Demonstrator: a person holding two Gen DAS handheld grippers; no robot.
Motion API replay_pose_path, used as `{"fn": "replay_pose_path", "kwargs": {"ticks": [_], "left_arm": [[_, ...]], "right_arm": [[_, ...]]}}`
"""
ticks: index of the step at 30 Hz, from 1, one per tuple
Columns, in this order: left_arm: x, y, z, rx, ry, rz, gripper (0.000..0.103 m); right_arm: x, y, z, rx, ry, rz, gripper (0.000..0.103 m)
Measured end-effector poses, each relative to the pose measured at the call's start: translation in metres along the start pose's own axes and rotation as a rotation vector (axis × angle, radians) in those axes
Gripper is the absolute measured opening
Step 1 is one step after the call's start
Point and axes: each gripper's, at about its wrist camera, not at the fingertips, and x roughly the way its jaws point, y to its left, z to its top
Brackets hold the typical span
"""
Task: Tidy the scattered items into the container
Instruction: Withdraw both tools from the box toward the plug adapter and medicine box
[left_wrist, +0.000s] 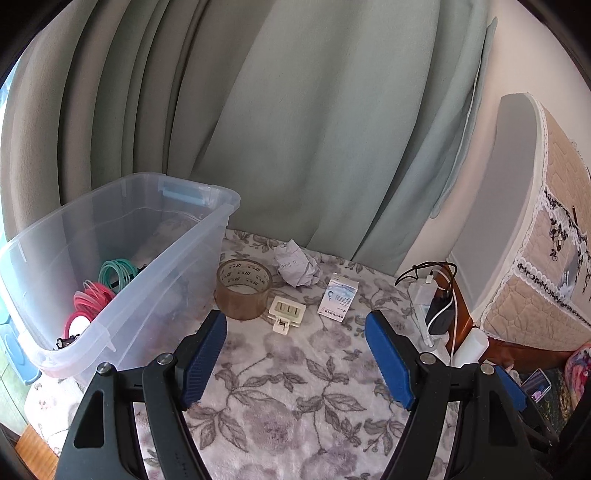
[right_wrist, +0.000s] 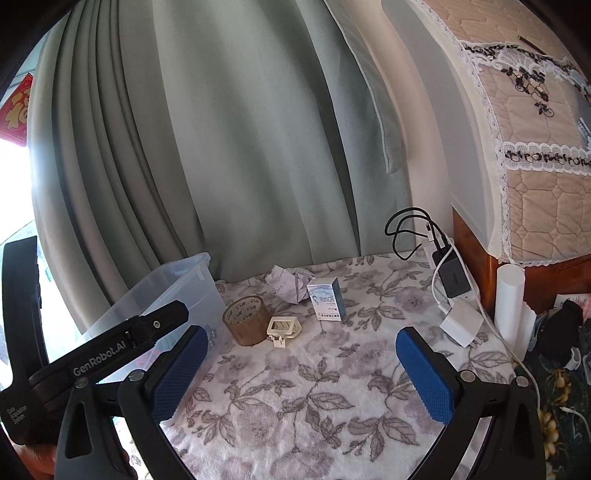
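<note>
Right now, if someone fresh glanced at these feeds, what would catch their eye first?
Probably the clear plastic bin at the left, with pink and teal coils inside. Beside it on the floral cloth lie a brown tape roll, crumpled paper, a cream clip and a small blue-white box. Both the left gripper and right gripper are open and empty.

You're working in a home, most likely a bedroom: long grey-green curtains (left_wrist: 295, 129) hang at the far side, a floral fleece blanket (left_wrist: 295, 387) covers the surface, and at the right stands furniture under a quilted, lace-trimmed cover (right_wrist: 528, 166). A power strip with chargers (right_wrist: 456, 284) lies near it.
</note>
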Motion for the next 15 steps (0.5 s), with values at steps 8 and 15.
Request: {"fn": "replay_pose_path", "kwargs": {"ticks": [8, 15], "left_arm": [[0.045, -0.010, 0.000, 0.219, 0.031, 0.095, 0.078], [0.101, 0.004, 0.003, 0.188, 0.089, 0.146, 0.078]], "right_arm": [[0.040, -0.013, 0.006, 0.012, 0.088, -0.013, 0.103], [0.086, -0.019, 0.011, 0.013, 0.154, -0.044, 0.103]]}}
